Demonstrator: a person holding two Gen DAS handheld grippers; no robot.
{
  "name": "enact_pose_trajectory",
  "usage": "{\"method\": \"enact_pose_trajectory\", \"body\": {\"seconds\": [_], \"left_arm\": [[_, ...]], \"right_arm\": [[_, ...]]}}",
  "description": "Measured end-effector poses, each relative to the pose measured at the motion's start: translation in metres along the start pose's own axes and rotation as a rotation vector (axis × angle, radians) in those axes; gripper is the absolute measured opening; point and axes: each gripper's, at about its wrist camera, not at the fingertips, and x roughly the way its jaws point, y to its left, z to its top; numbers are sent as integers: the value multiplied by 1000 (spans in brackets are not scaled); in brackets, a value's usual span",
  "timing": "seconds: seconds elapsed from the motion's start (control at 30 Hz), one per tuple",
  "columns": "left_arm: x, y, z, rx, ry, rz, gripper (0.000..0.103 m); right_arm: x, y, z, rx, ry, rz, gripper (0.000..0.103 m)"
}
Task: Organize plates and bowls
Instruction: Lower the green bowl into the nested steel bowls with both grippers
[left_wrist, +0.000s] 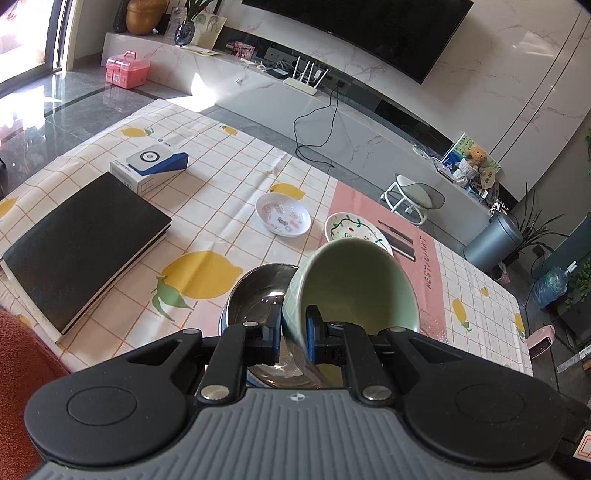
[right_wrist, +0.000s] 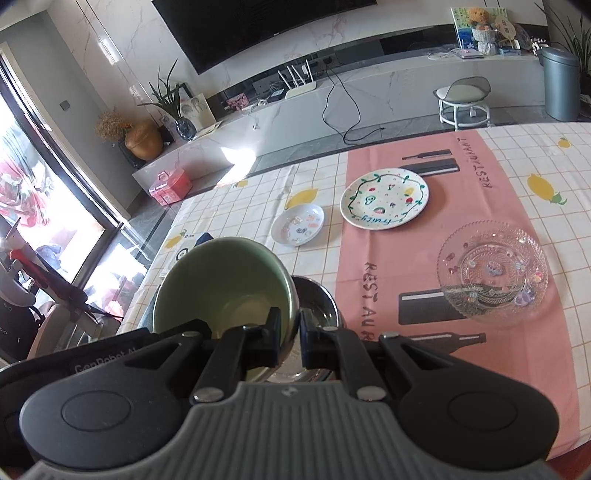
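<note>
A pale green bowl (left_wrist: 354, 284) is held tilted over a steel bowl (left_wrist: 255, 295). My left gripper (left_wrist: 293, 328) is shut on the green bowl's left rim. My right gripper (right_wrist: 290, 332) is shut on the green bowl (right_wrist: 221, 284) at its right rim, with the steel bowl (right_wrist: 321, 299) just beyond it. A small white dish with stickers (left_wrist: 282, 214) (right_wrist: 297, 224) and a white plate with green vine drawings (left_wrist: 354, 229) (right_wrist: 384, 202) lie further back on the table. A clear glass plate (right_wrist: 493, 269) lies to the right on the pink runner.
A black notebook (left_wrist: 85, 247) and a white-and-blue box (left_wrist: 149, 166) lie on the left of the lemon-print tablecloth (left_wrist: 229, 177). The pink runner (right_wrist: 443, 229) crosses the table. A white stool (right_wrist: 463, 99) and a grey bin (right_wrist: 559, 85) stand beyond the far edge.
</note>
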Motion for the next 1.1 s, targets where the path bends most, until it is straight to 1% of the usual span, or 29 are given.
{"method": "enact_pose_trajectory", "body": {"seconds": [0.27, 0.43, 0.8, 0.97, 1.1], "left_arm": [[23, 10, -3, -7, 62, -3, 15], [37, 14, -3, -3, 100, 20, 15], [51, 14, 1, 38, 139, 78, 16], [54, 13, 2, 56, 150, 80, 18], [55, 12, 4, 65, 167, 83, 20]], "right_arm": [[25, -2, -2, -2, 66, -39, 8], [43, -8, -2, -1, 111, -54, 8], [74, -8, -3, -42, 177, -55, 7], [80, -9, 0, -61, 180, -53, 6], [84, -5, 3, -113, 178, -66, 6]]}}
